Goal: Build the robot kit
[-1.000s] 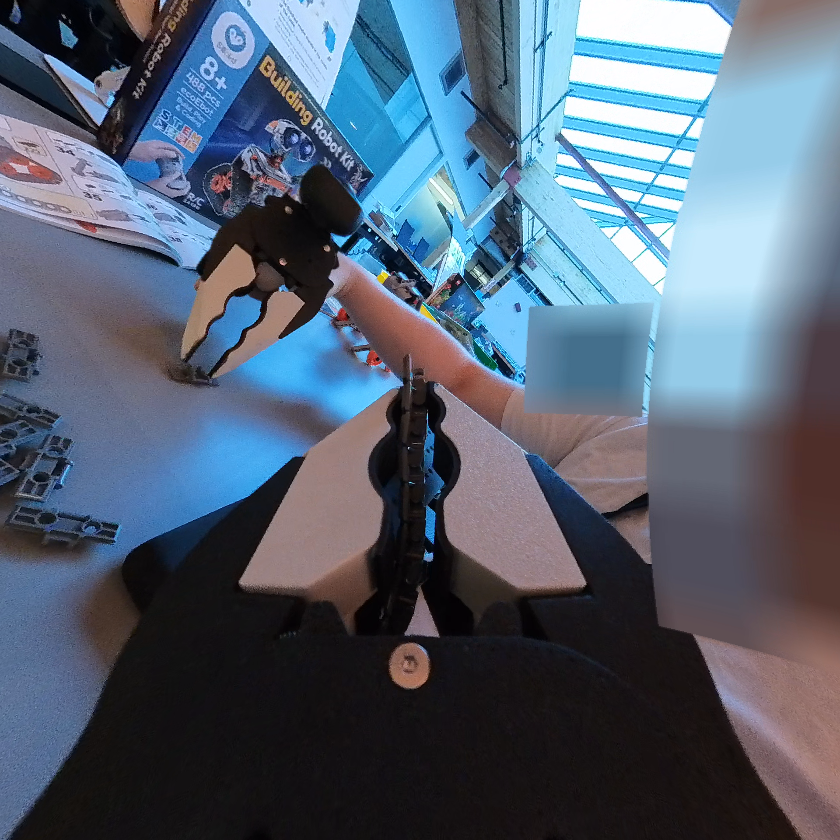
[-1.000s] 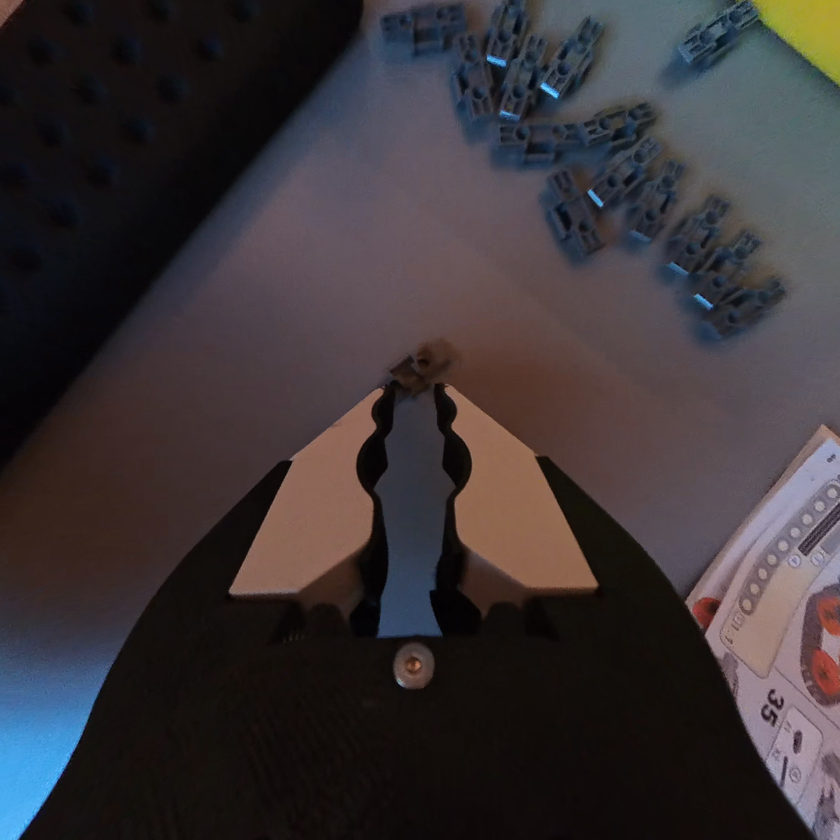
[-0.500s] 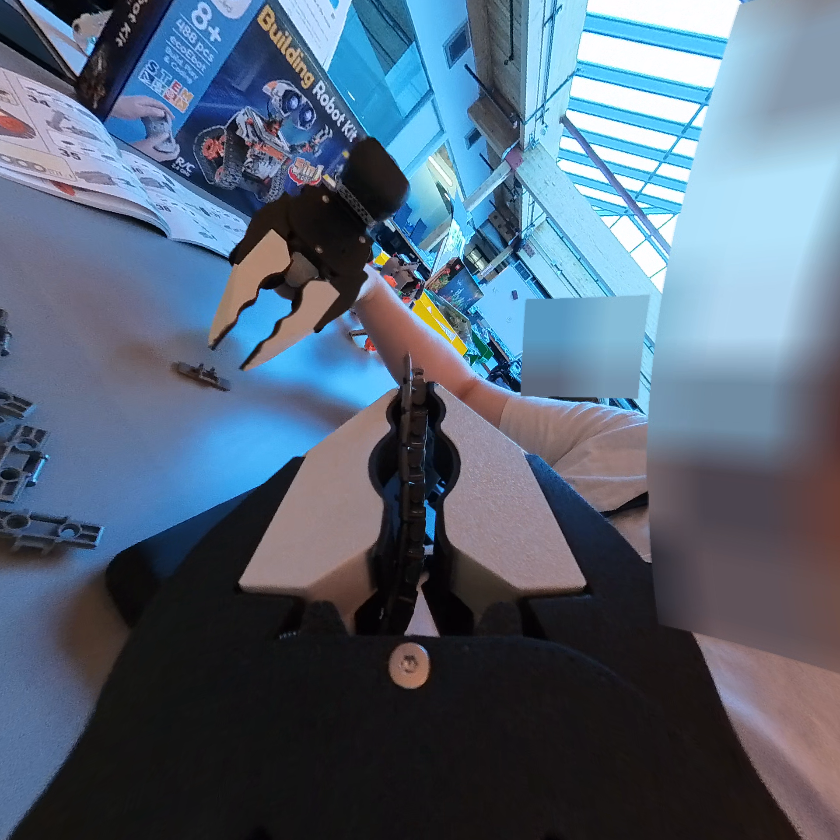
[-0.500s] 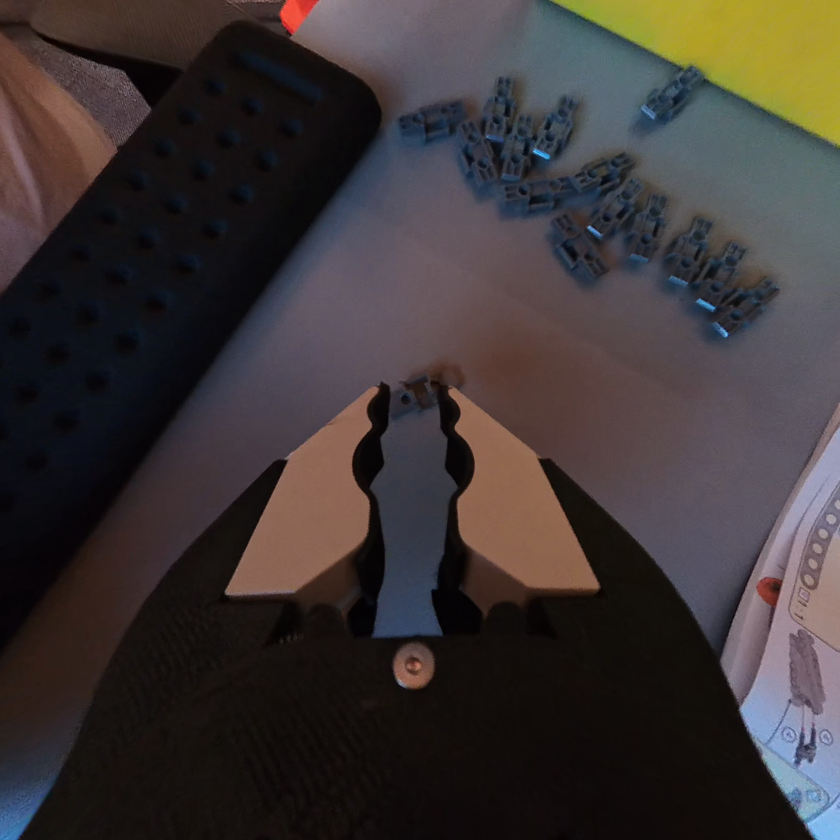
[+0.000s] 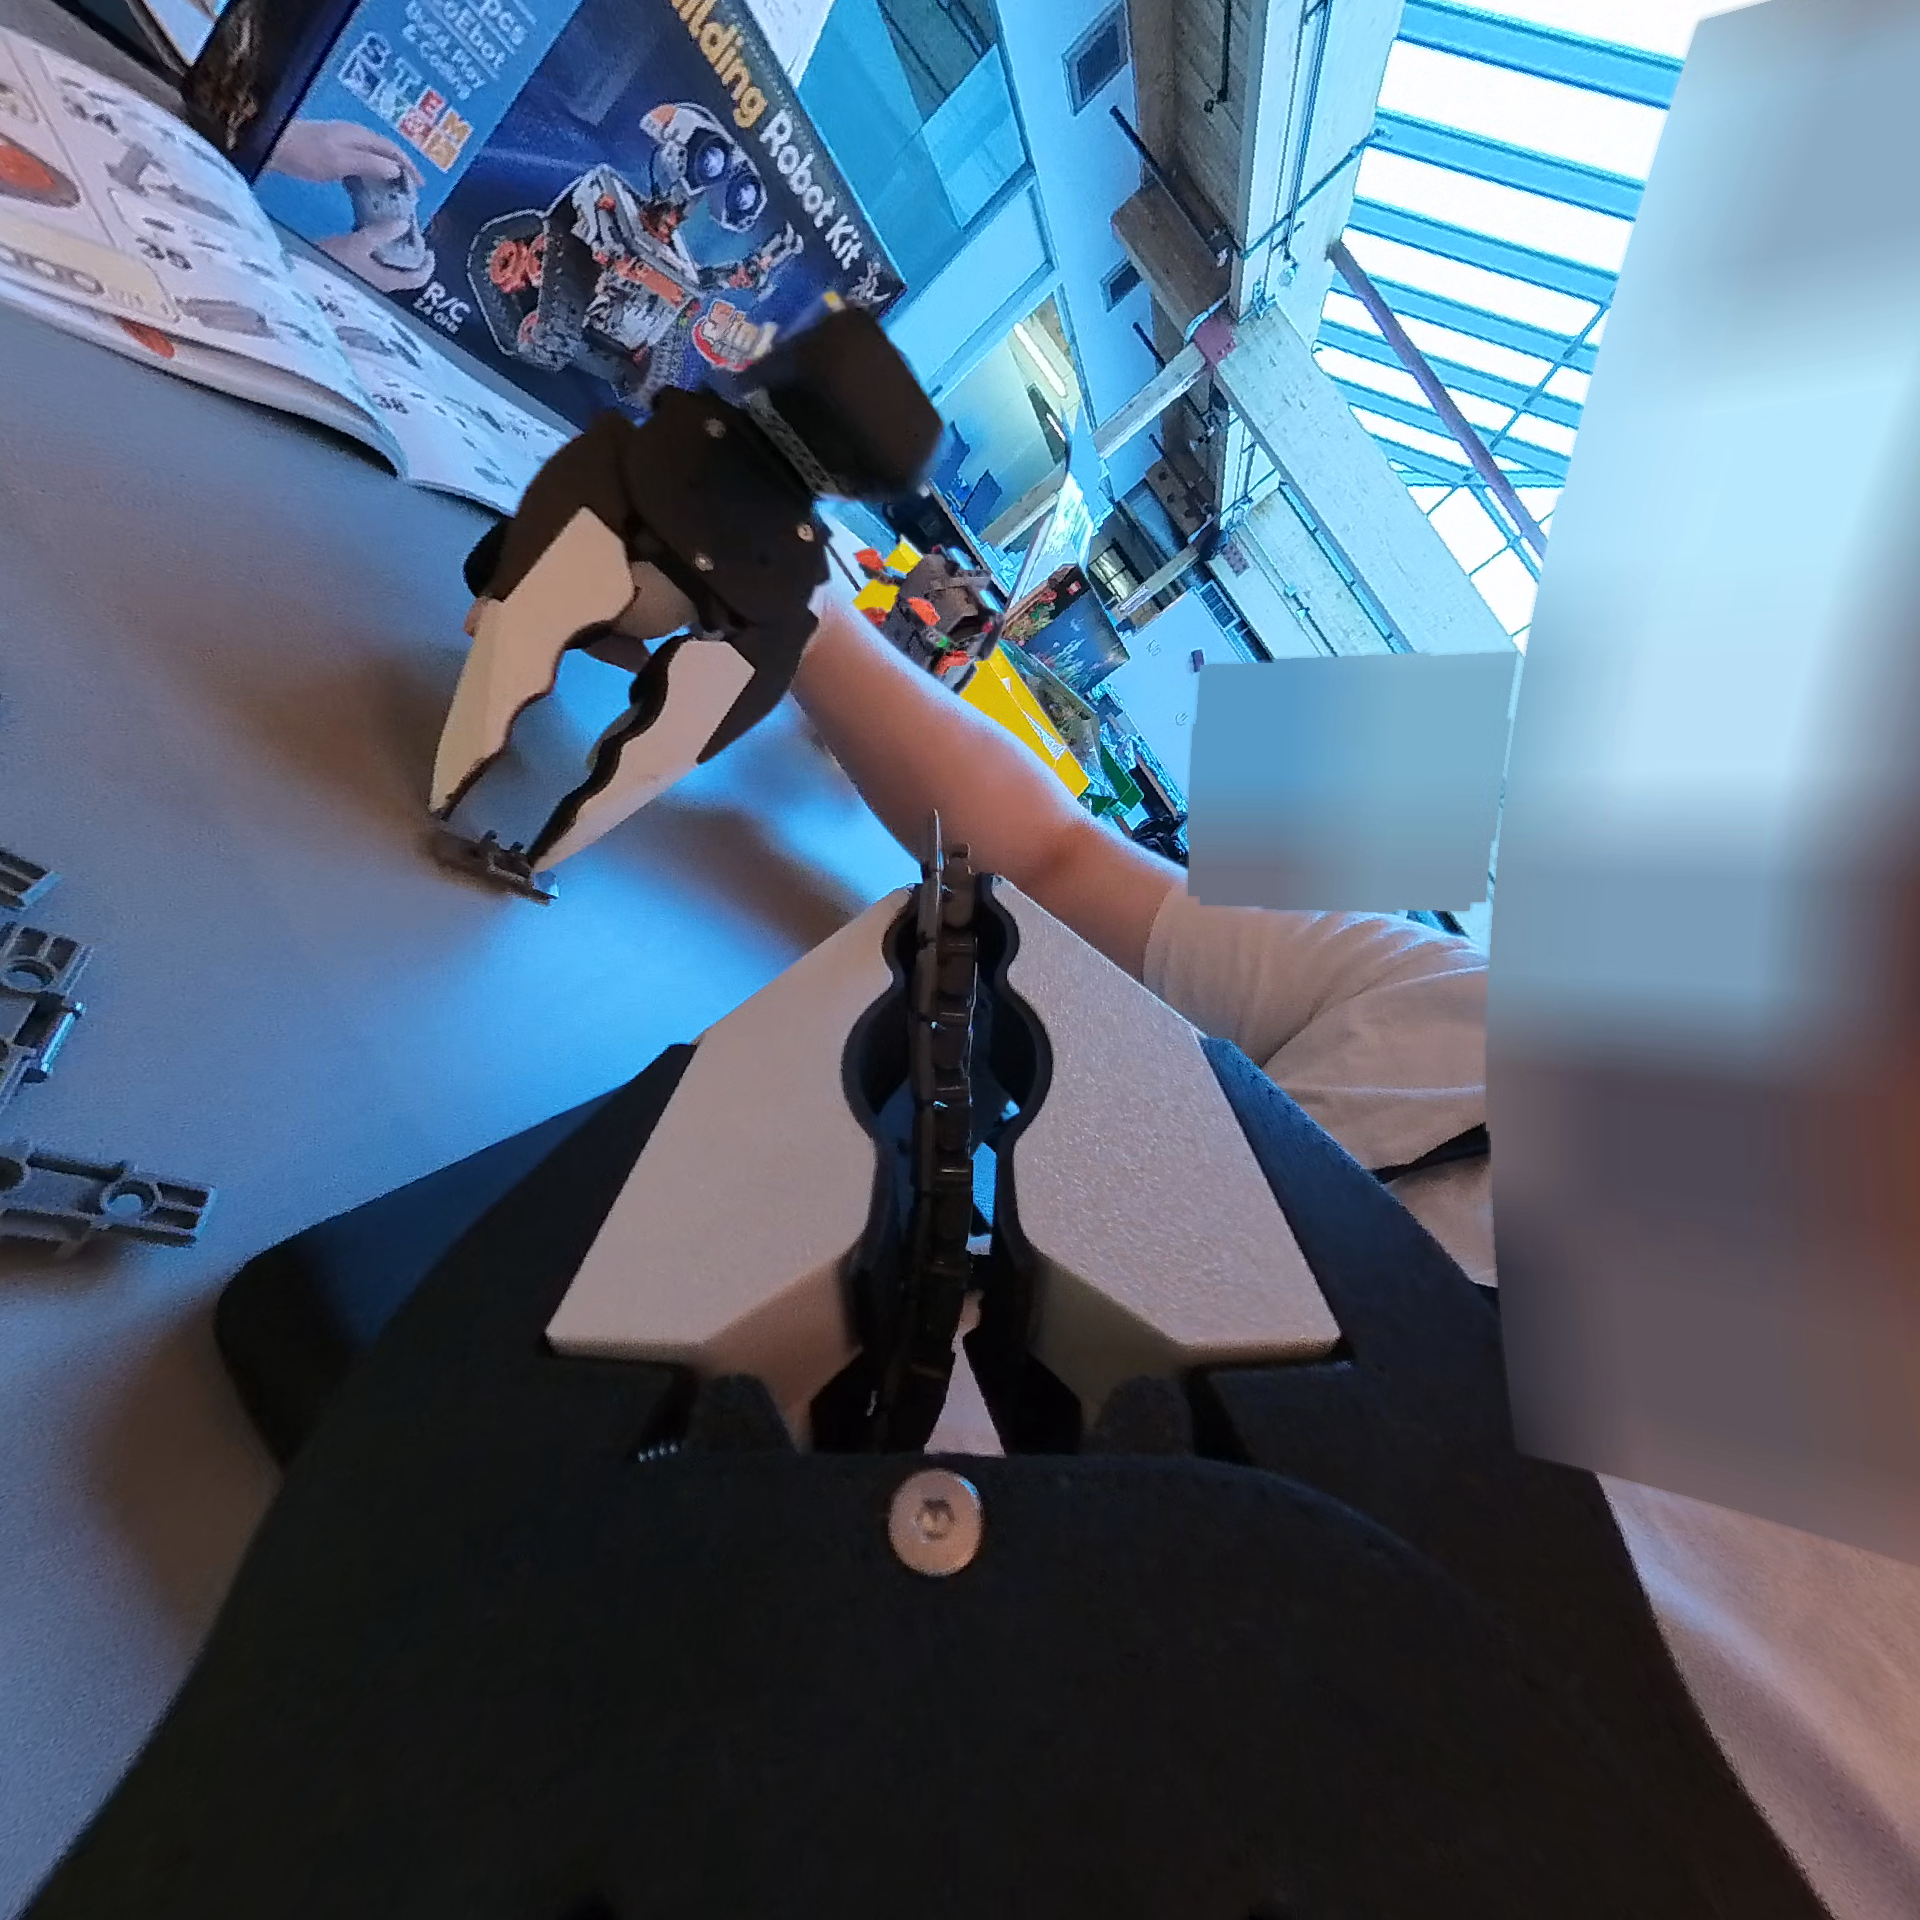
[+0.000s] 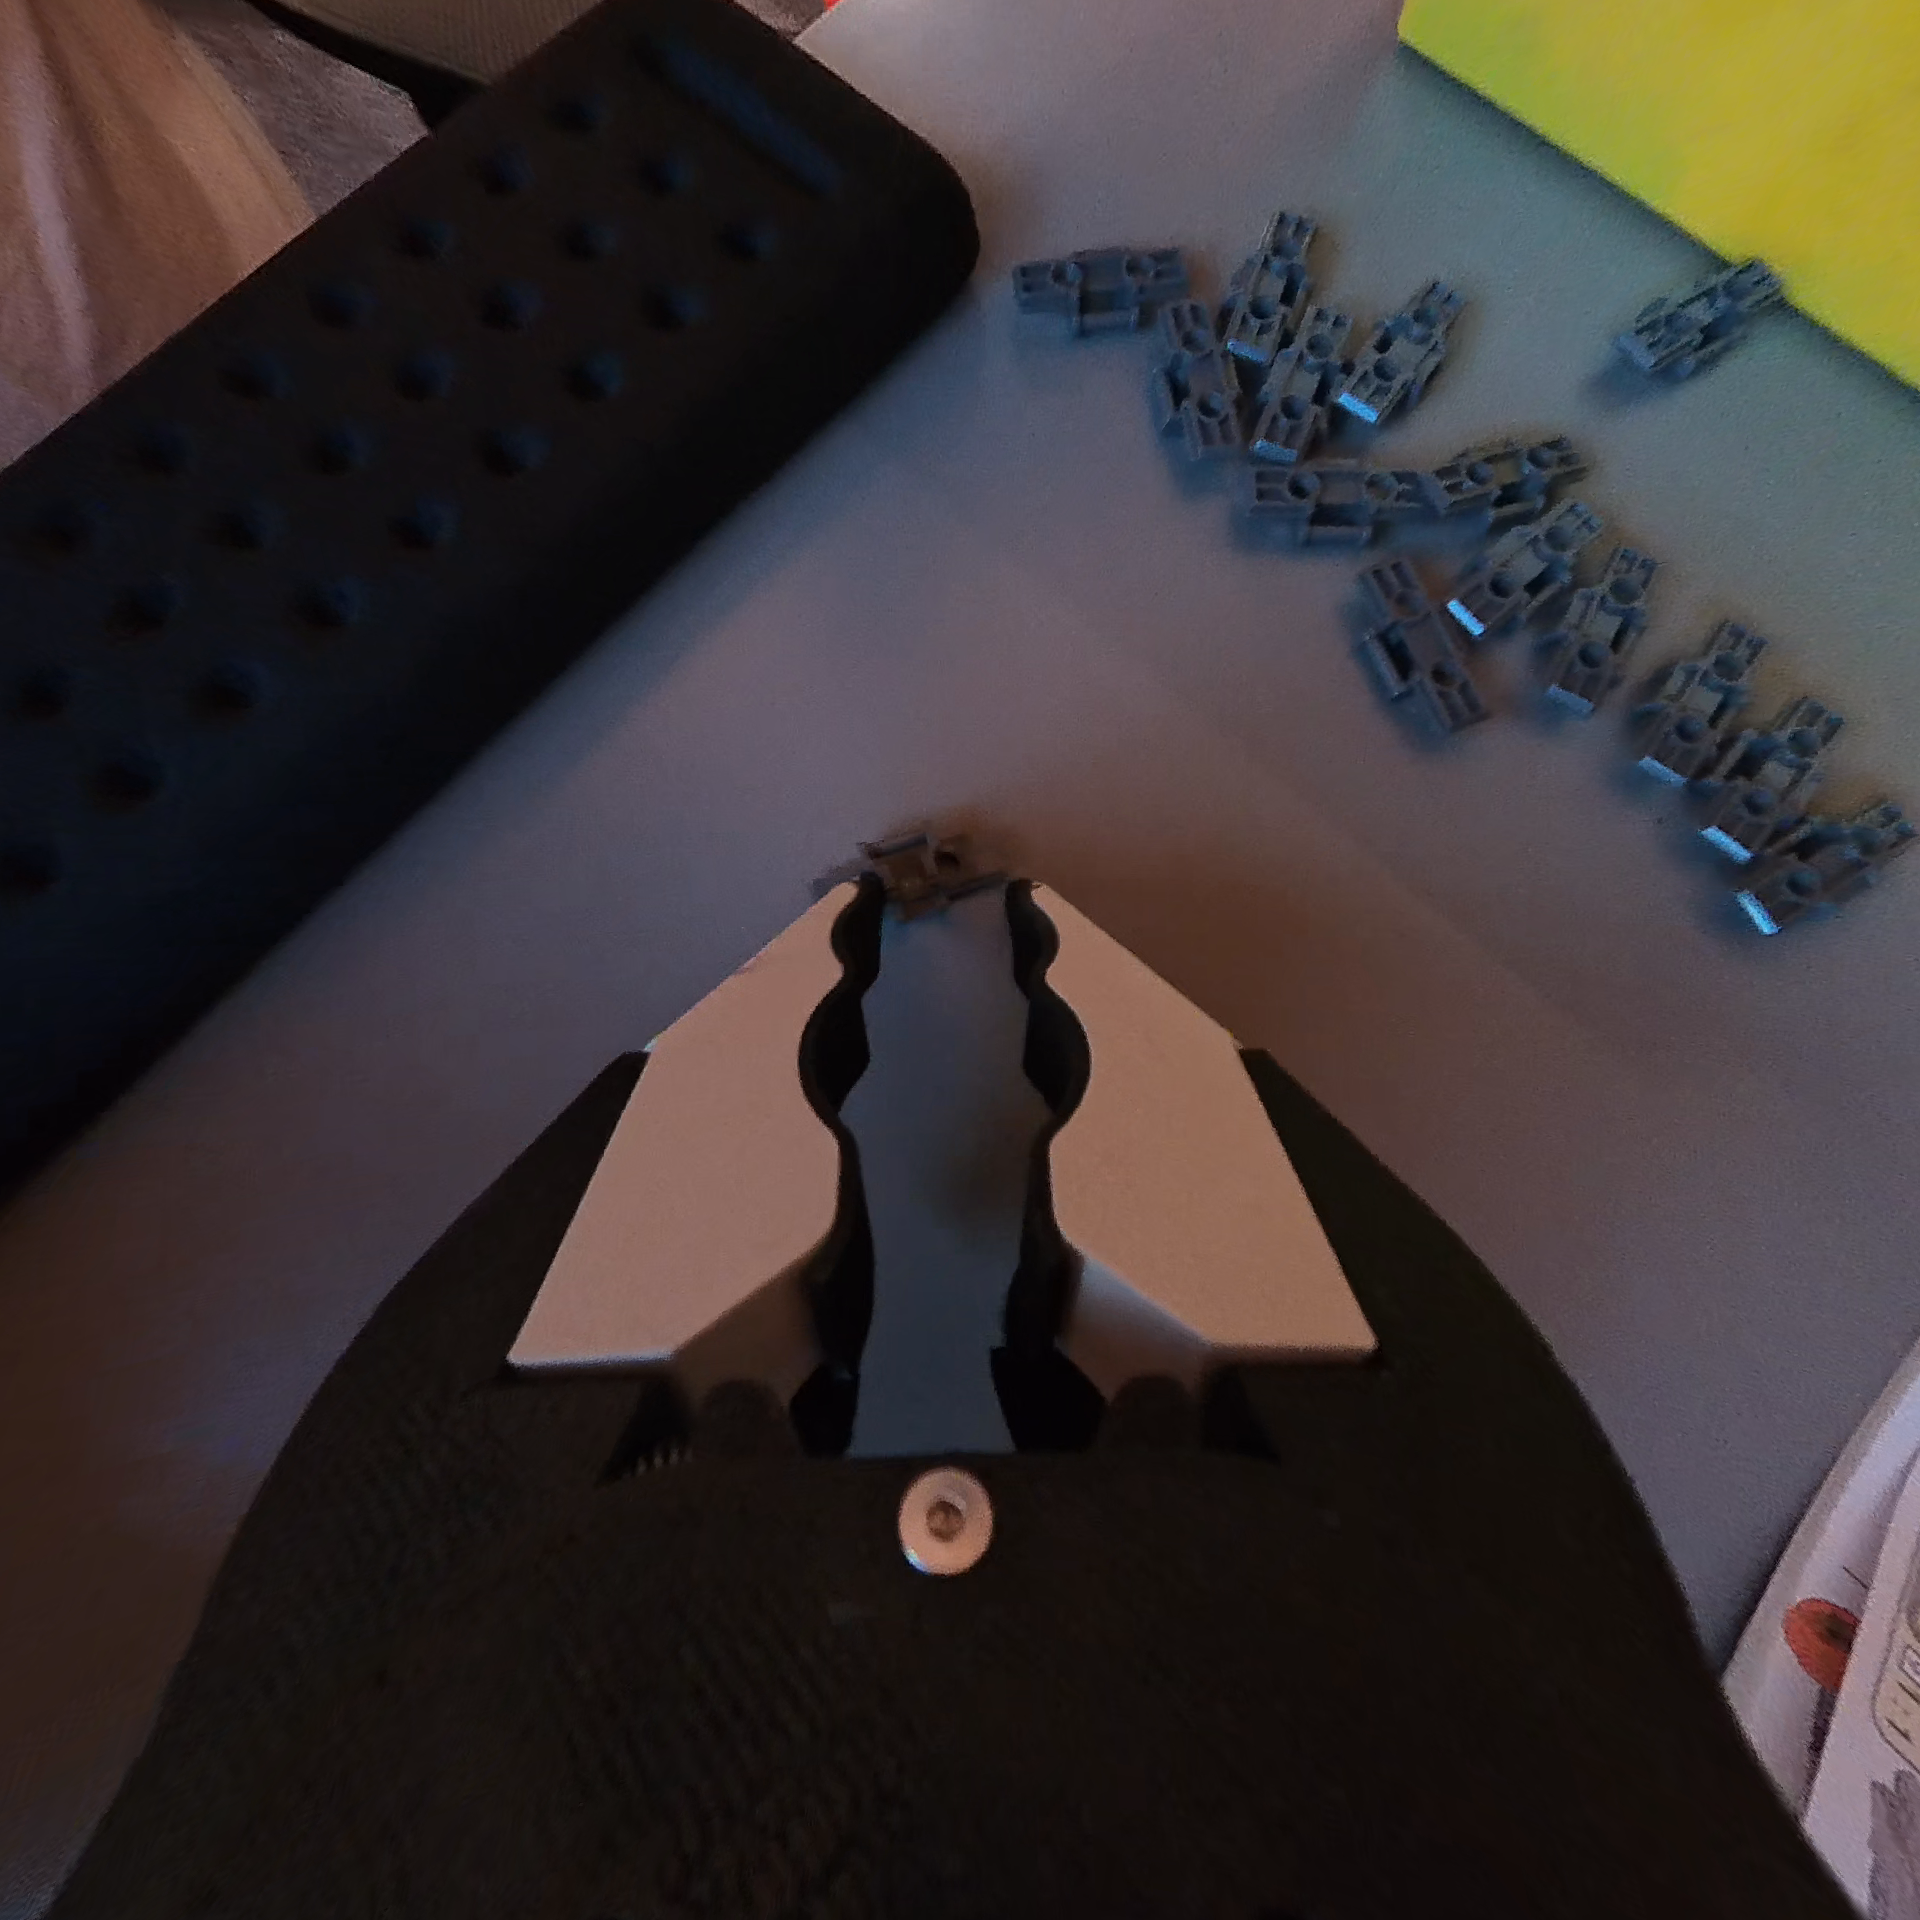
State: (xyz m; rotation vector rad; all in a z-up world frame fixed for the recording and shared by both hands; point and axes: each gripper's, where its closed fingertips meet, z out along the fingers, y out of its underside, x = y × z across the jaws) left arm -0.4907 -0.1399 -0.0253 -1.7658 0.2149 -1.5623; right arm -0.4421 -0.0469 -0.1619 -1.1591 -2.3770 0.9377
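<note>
Kit box (image 5: 582, 197), manual (image 5: 156, 270), yellow sheet (image 6: 1683, 114)

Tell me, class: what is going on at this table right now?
A person holds two grippers over a grey table. The left gripper is shut on a dark chain of track links. The right gripper is open, its tips down at a single grey link lying on the table. More loose links lie nearby, beside an open instruction booklet.

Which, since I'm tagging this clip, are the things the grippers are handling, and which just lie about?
Being handled:
- left gripper, shut on black track chain
- right gripper, open, tips astride single grey link on the table

Lying about:
- pile of grey links
- instruction booklet
- kit box
- yellow sheet
</note>
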